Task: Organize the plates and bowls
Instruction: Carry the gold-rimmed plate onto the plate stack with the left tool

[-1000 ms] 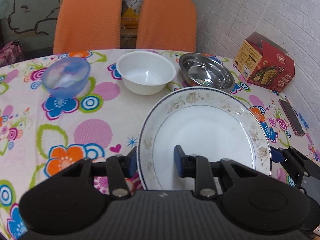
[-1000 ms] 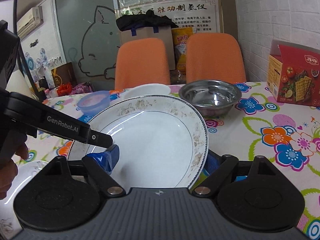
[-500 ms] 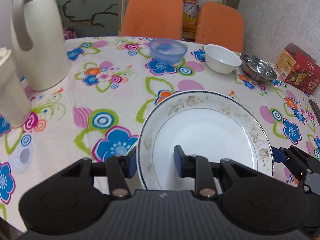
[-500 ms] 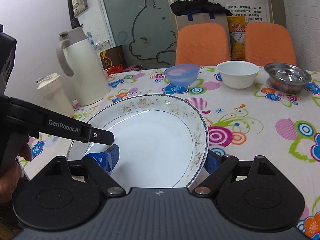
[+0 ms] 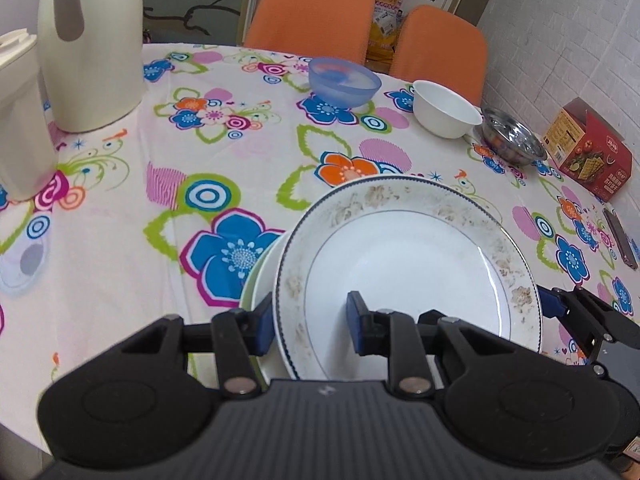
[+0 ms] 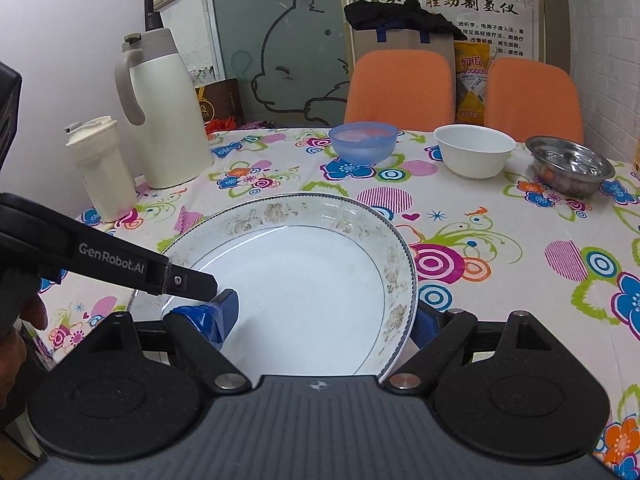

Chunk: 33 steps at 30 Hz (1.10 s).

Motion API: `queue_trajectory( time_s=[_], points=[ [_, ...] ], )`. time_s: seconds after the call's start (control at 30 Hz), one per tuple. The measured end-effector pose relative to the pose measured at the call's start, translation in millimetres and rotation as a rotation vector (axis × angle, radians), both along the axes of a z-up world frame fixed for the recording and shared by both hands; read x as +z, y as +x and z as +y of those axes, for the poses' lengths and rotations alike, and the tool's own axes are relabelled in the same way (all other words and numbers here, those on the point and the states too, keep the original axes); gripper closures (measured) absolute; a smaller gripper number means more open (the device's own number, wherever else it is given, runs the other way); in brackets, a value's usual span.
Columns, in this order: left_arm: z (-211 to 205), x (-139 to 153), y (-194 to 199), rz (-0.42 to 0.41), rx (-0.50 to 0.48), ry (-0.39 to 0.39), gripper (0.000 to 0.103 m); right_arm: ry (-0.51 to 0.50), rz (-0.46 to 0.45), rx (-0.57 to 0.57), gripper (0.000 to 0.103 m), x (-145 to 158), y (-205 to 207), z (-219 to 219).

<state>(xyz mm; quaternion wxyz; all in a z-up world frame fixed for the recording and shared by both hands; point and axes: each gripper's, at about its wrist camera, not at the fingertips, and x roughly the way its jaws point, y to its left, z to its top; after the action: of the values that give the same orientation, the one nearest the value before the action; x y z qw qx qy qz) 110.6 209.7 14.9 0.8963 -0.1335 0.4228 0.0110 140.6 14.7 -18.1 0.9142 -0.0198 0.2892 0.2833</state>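
Left gripper (image 5: 310, 322) and right gripper (image 6: 324, 318) both clamp the patterned plate (image 5: 404, 268) by opposite rims, centre-lower frame, above a plain plate (image 5: 262, 280). 3 bowls upper right: blue bowl (image 5: 344, 82), white bowl (image 5: 446, 110), steel bowl (image 5: 512, 140).

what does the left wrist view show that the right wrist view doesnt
Only the left wrist view shows the plates underneath, the cracker box and the phone. Only the right wrist view shows the cat drawing, the paper bag and a hand. Both show the patterned plate clamped by the left gripper and right gripper, the blue bowl, white bowl and steel bowl.
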Motion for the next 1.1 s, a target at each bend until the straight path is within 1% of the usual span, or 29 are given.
queue_trajectory(
  time_s=[0.17,0.2,0.27,0.3,0.33,0.37,0.4,0.43,0.47,0.5,0.53,0.63,0.73,0.77,0.83,0.87,0.93,0.97,1.03,1.1],
  points=[
    [4.3,0.1,-1.2,-0.005,0.002,-0.003,0.08,-0.089,-0.045,0.027,0.029,-4.6,-2.6,11.3],
    [4.7,-0.3,-1.3,-0.007,0.0,-0.003,0.08,-0.089,-0.034,0.028,0.029,-6.5,-0.2,11.1],
    [3.5,-1.5,-0.6,-0.008,-0.006,0.004,0.08,-0.049,0.028,0.027,0.029,-11.7,7.8,6.2],
    [3.4,-1.2,-1.4,-0.014,-0.007,-0.001,0.079,-0.036,0.032,0.033,0.03,-12.9,8.4,4.3],
    [3.2,-1.0,-1.4,-0.016,-0.009,0.0,0.077,-0.048,0.02,0.038,0.03,-13.0,6.8,5.7],
    [3.1,-0.9,-1.5,-0.02,-0.012,-0.001,0.07,-0.057,0.016,0.043,0.029,-12.9,5.7,7.1],
    [4.0,-1.1,-2.0,-0.022,-0.013,-0.008,0.059,-0.055,0.02,0.043,0.029,-12.7,6.1,7.3],
    [5.6,-0.7,-3.4,-0.028,-0.011,-0.021,0.035,-0.049,0.022,0.045,0.029,-12.1,7.0,6.4],
    [6.9,-0.4,-5.2,-0.035,-0.023,-0.046,0.025,-0.031,0.019,0.044,0.03,-10.8,7.6,3.8],
    [7.8,0.7,-8.2,-0.045,-0.022,-0.059,0.025,-0.01,0.015,0.033,0.03,-8.9,8.3,0.0],
    [8.0,3.0,-11.3,-0.057,-0.02,-0.056,0.025,0.004,0.01,0.015,0.03,-7.2,9.3,-3.8],
    [7.6,5.2,-11.4,-0.058,-0.053,-0.052,0.022,-0.003,0.015,-0.011,0.03,-5.5,16.3,-9.6],
    [1.4,4.9,-5.4,-0.045,-0.091,-0.032,0.016,0.002,0.028,-0.019,0.03,-7.7,18.4,-13.7],
    [-1.4,5.5,-3.5,-0.038,-0.098,-0.018,0.016,0.003,0.032,-0.016,0.03,-8.6,18.3,-14.3],
    [-5.7,8.5,-2.2,-0.035,-0.099,0.034,0.015,0.002,0.038,-0.015,0.03,-10.4,17.7,-15.6],
    [-8.8,12.2,-4.0,-0.04,-0.091,0.089,0.014,0.003,0.04,-0.014,0.03,-11.2,17.8,-16.5],
    [-16.9,22.6,-10.8,-0.063,-0.09,0.24,0.01,0.006,0.05,-0.01,0.03,-12.8,19.5,-19.0],
    [-18.9,28.0,-14.3,-0.078,-0.091,0.287,0.01,0.01,0.054,-0.008,0.03,-13.3,20.4,-19.6],
    [-18.0,39.6,-21.6,-0.125,-0.084,0.323,0.01,0.023,0.058,-0.008,0.03,-13.8,21.8,-20.9],
    [-18.4,47.4,-25.4,-0.162,-0.07,0.338,0.008,0.041,0.062,-0.01,0.03,-13.2,22.3,-23.0]
  ],
)
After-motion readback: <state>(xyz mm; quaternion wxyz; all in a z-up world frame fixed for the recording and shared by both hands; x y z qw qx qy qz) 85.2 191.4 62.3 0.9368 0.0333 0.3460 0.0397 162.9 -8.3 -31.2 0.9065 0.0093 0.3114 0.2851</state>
